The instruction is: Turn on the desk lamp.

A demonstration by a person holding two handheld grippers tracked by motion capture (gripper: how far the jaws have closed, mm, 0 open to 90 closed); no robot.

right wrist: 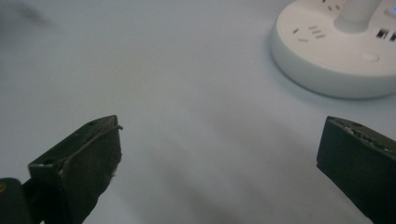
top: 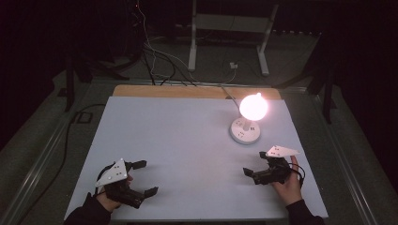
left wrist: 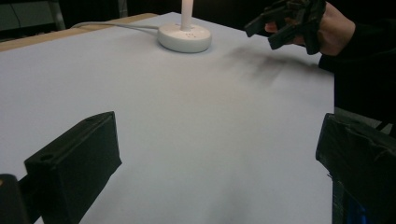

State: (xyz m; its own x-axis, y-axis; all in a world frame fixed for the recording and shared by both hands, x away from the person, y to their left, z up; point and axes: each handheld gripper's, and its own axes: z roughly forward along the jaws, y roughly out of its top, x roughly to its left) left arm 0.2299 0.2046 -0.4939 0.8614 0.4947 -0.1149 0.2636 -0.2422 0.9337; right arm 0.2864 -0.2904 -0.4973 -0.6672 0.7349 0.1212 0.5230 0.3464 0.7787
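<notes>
Two grippers idle, jaws spread, empty: left gripper [top: 144, 178] lower left, right gripper [top: 254, 164] lower right. Lit white round-base globe lamp [top: 247, 123] upper right. Prob. pre-start; next likely right reaches lamp base.

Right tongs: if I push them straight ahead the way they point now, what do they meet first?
Probably nothing at first: the right tongs stand open over the bare white table. The lamp base lies ahead but off to the right of their line, so they would likely pass beside it, though depth is hard to judge.
</notes>
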